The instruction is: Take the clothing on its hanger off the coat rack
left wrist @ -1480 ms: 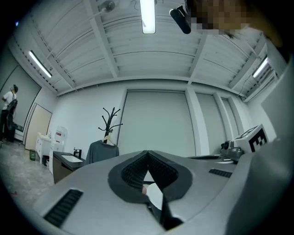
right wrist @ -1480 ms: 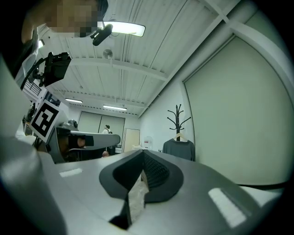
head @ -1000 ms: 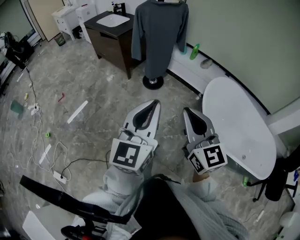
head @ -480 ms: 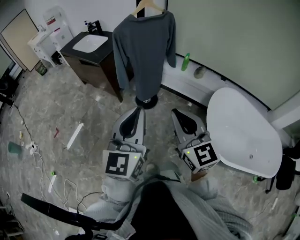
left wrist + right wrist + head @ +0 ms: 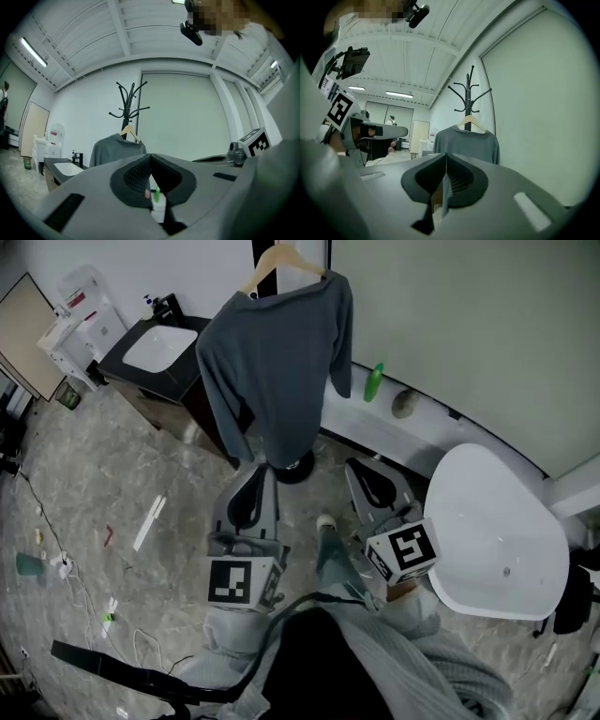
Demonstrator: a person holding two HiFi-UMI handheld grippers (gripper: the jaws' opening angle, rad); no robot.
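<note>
A grey long-sleeved shirt (image 5: 277,362) hangs on a wooden hanger (image 5: 281,257) from a black coat rack whose round base (image 5: 293,468) stands on the floor by the wall. My left gripper (image 5: 255,486) is shut and empty, pointing at the rack's base, well below the shirt. My right gripper (image 5: 361,472) is beside it, also shut and empty. The left gripper view has the rack (image 5: 129,101), the shirt (image 5: 117,149) and the shut left gripper (image 5: 150,157). The right gripper view shows the hanger (image 5: 471,121), the shirt (image 5: 466,143) and the shut right gripper (image 5: 446,157).
A dark vanity with a white sink (image 5: 150,348) stands left of the rack. A white oval table (image 5: 502,531) is at the right. A green bottle (image 5: 374,382) sits on the wall ledge. Cables (image 5: 56,559) and a white strip (image 5: 150,521) lie on the floor at left.
The person has walked toward the rack: the shirt and rack base are larger and nearer the grippers. Both grippers stay shut and side by side.
</note>
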